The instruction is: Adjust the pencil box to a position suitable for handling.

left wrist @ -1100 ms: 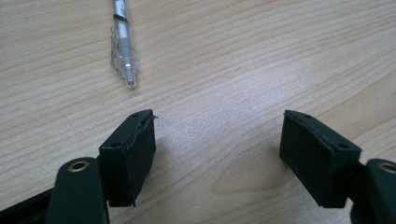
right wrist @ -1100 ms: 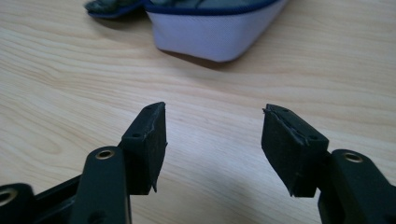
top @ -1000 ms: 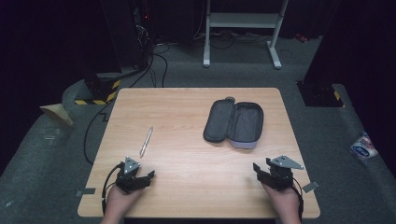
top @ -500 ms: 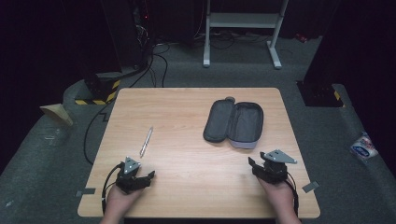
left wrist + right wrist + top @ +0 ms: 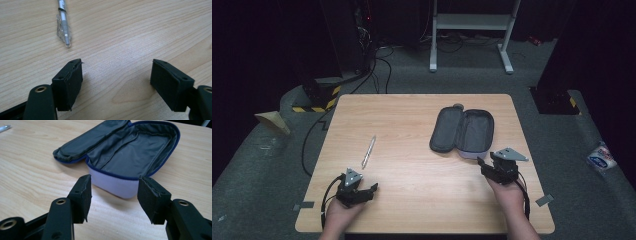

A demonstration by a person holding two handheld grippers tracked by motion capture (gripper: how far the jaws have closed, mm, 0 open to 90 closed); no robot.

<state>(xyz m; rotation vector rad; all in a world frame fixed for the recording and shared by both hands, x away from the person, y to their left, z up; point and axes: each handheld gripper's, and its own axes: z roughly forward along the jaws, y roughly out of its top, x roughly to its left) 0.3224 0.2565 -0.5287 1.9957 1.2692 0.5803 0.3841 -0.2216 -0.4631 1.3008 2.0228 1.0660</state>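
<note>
The pencil case [image 5: 463,131] lies unzipped and spread flat on the right half of the tabletop [image 5: 412,195], its inside facing up, ready to take the pen [image 5: 368,151] lying well apart on the left. The right tongs [image 5: 482,164], jaws apart and empty after just narrowing, face the case's near edge. The left tongs [image 5: 371,189] rest wide open, empty, just short of the pen.

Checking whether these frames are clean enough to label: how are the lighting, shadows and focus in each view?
High view: the table is evenly lit, the room around it dark, the picture a bit soft. Left gripper view: sharp wood grain, soft shadows under the jaws, the pen slightly glinting. Right gripper view: the pencil case is clear, a shadow beneath its near wall.
</note>
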